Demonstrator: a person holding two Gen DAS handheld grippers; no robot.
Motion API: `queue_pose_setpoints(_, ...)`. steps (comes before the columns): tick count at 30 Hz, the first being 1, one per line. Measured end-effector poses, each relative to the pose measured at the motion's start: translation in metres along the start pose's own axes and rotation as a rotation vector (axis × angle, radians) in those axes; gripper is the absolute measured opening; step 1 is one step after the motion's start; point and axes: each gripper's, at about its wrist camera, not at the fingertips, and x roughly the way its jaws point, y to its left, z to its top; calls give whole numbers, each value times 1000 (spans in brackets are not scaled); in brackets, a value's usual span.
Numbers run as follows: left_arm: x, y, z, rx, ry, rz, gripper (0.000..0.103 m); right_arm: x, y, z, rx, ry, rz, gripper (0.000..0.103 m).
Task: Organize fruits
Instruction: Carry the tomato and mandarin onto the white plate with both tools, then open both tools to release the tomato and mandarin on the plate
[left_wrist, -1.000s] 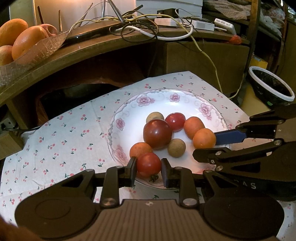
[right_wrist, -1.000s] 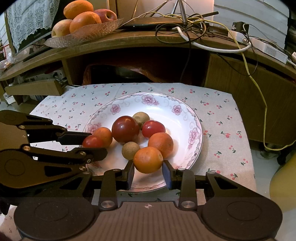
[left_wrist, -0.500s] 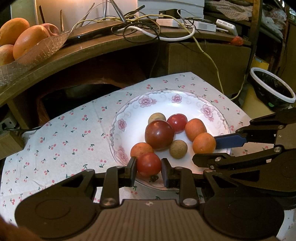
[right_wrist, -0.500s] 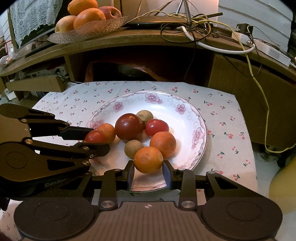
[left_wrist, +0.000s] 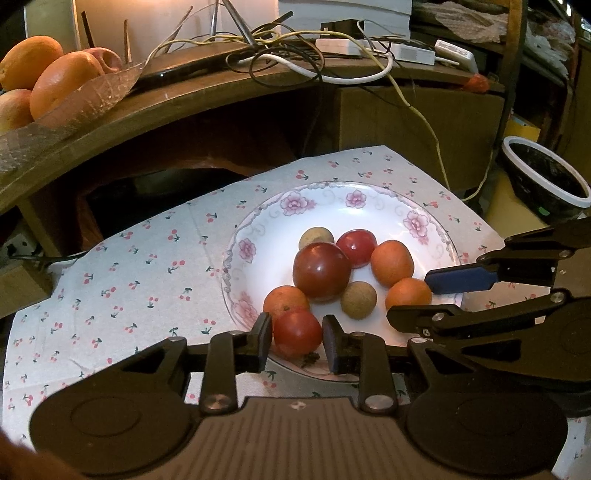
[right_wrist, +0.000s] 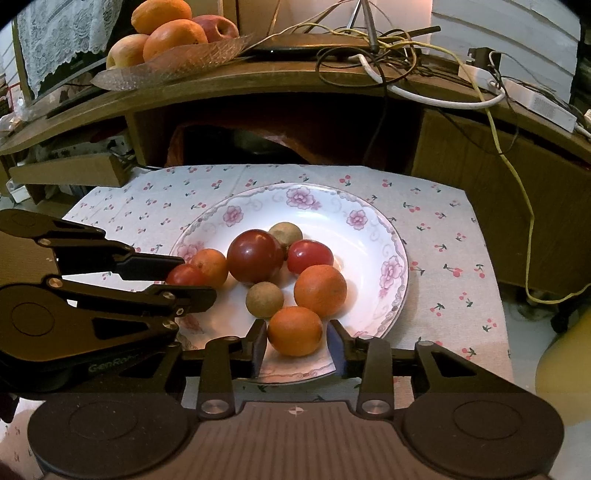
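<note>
Seven small fruits lay clustered on the flowered plate (right_wrist: 397, 273), which sat on a cherry-print cloth (right_wrist: 443, 236). Each gripper had come in low over the plate's near rim and bracketed one fruit. The left gripper (left_wrist: 297, 341) had its fingers spread around a small red tomato (left_wrist: 297, 332) at the near-left edge of the cluster; the left pad looked to be touching the skin while a thin gap showed at the right pad, so it did not appear clamped. The right gripper (right_wrist: 295, 345) stood likewise spread around an orange fruit (right_wrist: 294, 330) at the near-right edge, with slim gaps on both sides. Each fruit lay straight ahead of its own gripper, centred between the pads, and being round offered no long axis to align with. The tomato touched another orange fruit (left_wrist: 286, 301) just beyond it, and a brown round fruit (right_wrist: 265, 299) sat close to the far left of the right gripper's target. Judging from this, closing either pair of fingers would need no sideways correction, though a lift might nudge the touching neighbour. A glass dish of larger fruit (right_wrist: 173, 66) stood on the far shelf.
</note>
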Motion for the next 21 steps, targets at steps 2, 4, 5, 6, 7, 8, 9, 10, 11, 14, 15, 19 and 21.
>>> queue_pose_setpoints(2, 0, 0, 0, 1, -1, 3, 36, -1, 0, 0, -1, -2, -1, 41)
queue_pose_setpoints(4, -1, 0, 0, 0, -2, 5, 37, -2, 0, -1, 0, -4, -1, 41)
queue_pose_setpoints(5, -1, -1, 0, -1, -2, 6, 37, -2, 0, -1, 0, -4, -1, 41)
queue_pose_setpoints(6, -1, 0, 0, -2, -3, 7, 37, -2, -1, -1, 1, -4, -1, 41)
queue_pose_setpoints(7, -2, -1, 0, -2, -3, 9, 38, -2, 0, 0, 2, -5, -1, 41)
queue_pose_setpoints(8, -2, 0, 0, -2, -4, 11, 38, -2, -1, 0, 2, -6, -1, 41)
queue_pose_setpoints(9, -3, -1, 0, -1, -5, 12, 38, -3, -1, 0, 3, -7, -2, 41)
queue_pose_setpoints(10, -3, -1, 0, -1, -6, 14, 38, -3, -1, 0, 3, -8, -2, 42)
queue_pose_setpoints(11, -4, -1, 0, -1, -7, 16, 39, -4, -1, 0, 4, -9, -1, 42)
queue_pose_setpoints(14, -7, 0, 0, -7, -10, 23, 42, -5, -1, 0, 6, -12, 0, 43)
queue_pose_setpoints(15, -9, 0, -1, -8, -11, 28, 43, -5, -1, -1, 7, -13, 1, 44)
queue_pose_setpoints(19, -14, -1, -2, -11, -15, 41, 45, -8, -1, -2, 6, -18, 4, 45)
queue_pose_setpoints(21, -16, 0, -2, -17, -18, 47, 48, -10, -1, -2, 5, -21, 3, 48)
